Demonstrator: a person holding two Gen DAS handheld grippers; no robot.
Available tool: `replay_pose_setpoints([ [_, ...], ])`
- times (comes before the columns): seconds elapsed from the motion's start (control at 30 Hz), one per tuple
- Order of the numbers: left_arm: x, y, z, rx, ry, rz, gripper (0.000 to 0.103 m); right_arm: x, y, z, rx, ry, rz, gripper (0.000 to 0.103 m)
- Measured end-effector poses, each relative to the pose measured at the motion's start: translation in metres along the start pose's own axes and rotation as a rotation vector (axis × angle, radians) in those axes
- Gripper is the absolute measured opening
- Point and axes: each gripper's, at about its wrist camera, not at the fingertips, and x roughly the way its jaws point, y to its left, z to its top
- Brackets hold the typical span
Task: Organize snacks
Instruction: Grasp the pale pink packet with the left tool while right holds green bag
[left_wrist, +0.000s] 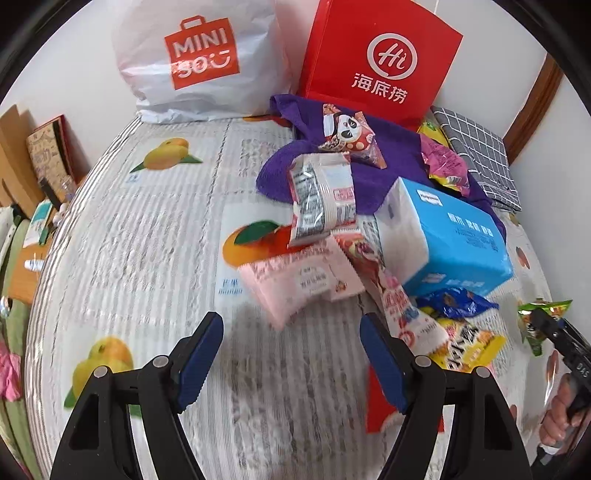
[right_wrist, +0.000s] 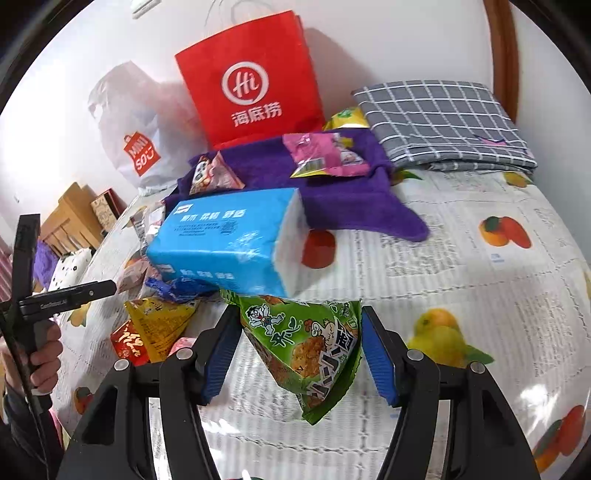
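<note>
My right gripper (right_wrist: 301, 343) is shut on a green triangular snack pack (right_wrist: 306, 343) and holds it above the fruit-print tablecloth (right_wrist: 461, 258); the pack also shows in the left wrist view (left_wrist: 543, 319). My left gripper (left_wrist: 291, 350) is open and empty, just short of a pink snack pack (left_wrist: 295, 280). Behind it lie a white striped pack (left_wrist: 321, 199), a panda pack (left_wrist: 351, 134) on a purple towel (left_wrist: 399, 158), and a pink-and-red pack (left_wrist: 402, 306). Yellow (right_wrist: 159, 325), red (right_wrist: 127, 345) and blue (right_wrist: 177, 288) packs lie left of the right gripper.
A blue tissue pack (right_wrist: 229, 240) lies mid-table. A red paper bag (right_wrist: 251, 81) and a white Miniso bag (right_wrist: 140, 147) stand at the back wall. A grey checked cloth (right_wrist: 443, 122) lies back right. A pink pack (right_wrist: 325, 155) rests on the towel.
</note>
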Motion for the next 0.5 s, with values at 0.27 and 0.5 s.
replay_pose_setpoints([
  [0.27, 0.02, 0.003, 0.028, 0.046, -0.017, -0.012, 0.075, -0.006, -0.021, 0.005, 0.043, -0.022, -0.024, 0.064],
  [0.5, 0.039, -0.001, 0.036, 0.071, 0.017, -0.077, 0.075, -0.003, -0.03, 0.009, 0.064, -0.023, -0.043, 0.064],
])
